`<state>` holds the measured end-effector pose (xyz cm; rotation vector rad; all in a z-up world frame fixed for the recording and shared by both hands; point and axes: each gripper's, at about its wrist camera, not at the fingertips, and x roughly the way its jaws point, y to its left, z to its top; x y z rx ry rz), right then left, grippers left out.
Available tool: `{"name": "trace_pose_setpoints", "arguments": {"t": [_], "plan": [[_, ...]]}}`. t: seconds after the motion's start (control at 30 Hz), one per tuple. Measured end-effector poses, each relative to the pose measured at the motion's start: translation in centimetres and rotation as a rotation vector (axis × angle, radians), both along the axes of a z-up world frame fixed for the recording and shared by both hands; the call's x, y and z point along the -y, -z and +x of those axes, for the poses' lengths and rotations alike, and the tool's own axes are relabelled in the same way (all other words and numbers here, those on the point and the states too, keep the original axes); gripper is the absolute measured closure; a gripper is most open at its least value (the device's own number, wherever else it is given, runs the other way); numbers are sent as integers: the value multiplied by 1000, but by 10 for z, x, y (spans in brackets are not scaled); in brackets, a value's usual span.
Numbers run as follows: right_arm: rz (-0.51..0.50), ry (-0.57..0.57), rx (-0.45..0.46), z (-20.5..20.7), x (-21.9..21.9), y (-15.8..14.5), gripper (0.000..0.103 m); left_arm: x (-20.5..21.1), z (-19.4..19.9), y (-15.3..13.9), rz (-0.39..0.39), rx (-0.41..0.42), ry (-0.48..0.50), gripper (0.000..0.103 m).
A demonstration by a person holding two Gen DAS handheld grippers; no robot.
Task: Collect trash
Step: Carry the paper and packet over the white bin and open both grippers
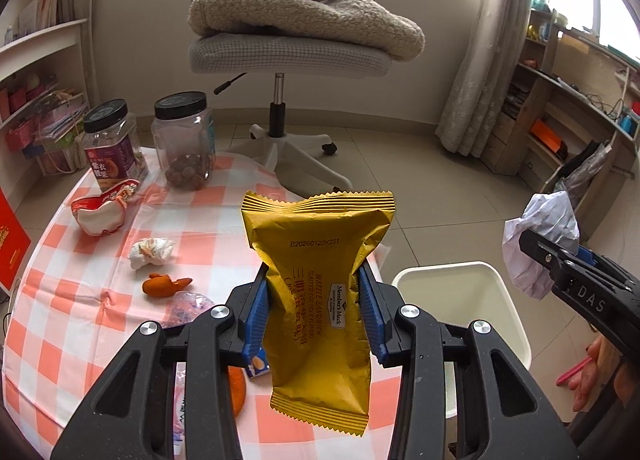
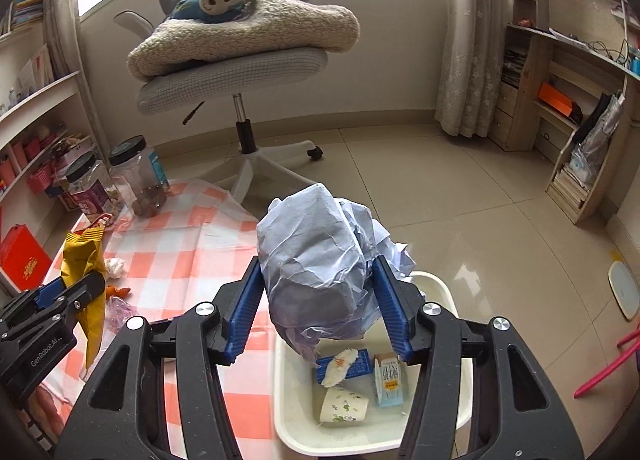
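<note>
My left gripper [image 1: 314,292] is shut on a yellow snack wrapper [image 1: 320,292] and holds it above the checked table's right edge; the wrapper also shows in the right wrist view [image 2: 86,260]. My right gripper [image 2: 318,296] is shut on a crumpled bluish paper ball [image 2: 316,272] above the white bin [image 2: 288,412]; the ball also shows in the left wrist view [image 1: 540,236]. The bin holds a paper cup [image 2: 344,406], a small carton [image 2: 388,380] and a blue pack [image 2: 352,364]. A crumpled white wrapper [image 1: 152,252], an orange peel [image 1: 164,286] and a red-white bag [image 1: 104,210] lie on the table.
Two black-lidded jars [image 1: 112,140] [image 1: 184,140] stand at the table's far side. A swivel chair [image 1: 280,56] with a blanket and plush toy stands behind. Shelves line both walls. The bin [image 1: 452,284] sits off the table's right edge.
</note>
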<state>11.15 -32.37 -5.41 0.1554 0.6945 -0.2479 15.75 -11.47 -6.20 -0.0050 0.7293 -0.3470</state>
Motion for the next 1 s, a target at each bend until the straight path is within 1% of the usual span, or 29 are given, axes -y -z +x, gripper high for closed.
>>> {"name": "trace_pose_setpoints", "arguments": {"t": [0.03,0.07,0.1,0.2,0.37,0.47,0.6,0.7,0.77,0.8,0.83,0.87,0.93,1.0], "plan": [[6,20,-10,-2,8,2,42,7,-1,0,1,-1,13,62],[11,50,-9,-6,16,3,32,14,-2,0,2,-2,26,62],[16,77,-1,-9,23,3,25,21,-3,0,4,-3,38,62],[23,154,27,-19,44,-2,18,43,-6,0,7,-3,77,62],[48,256,63,-35,76,-9,13,77,-12,0,14,-7,140,62],[40,302,91,-43,87,-14,11,97,-16,0,18,-10,176,62],[45,341,115,-51,99,-20,10,120,-20,3,20,-18,219,61],[48,363,125,-55,107,-22,9,136,-22,4,6,-35,246,60],[46,381,133,-59,112,-23,9,146,-22,6,-5,-51,275,56],[47,390,138,-61,115,-24,8,151,-22,7,-7,-61,289,47],[48,400,140,-62,117,-25,8,154,-23,7,-12,-70,300,42],[49,410,143,-63,119,-25,8,156,-23,8,-16,-76,308,42],[52,423,144,-65,123,-25,7,157,-24,9,-16,-79,315,35],[52,430,140,-65,124,-25,7,155,-24,10,-10,-73,308,34]]}}
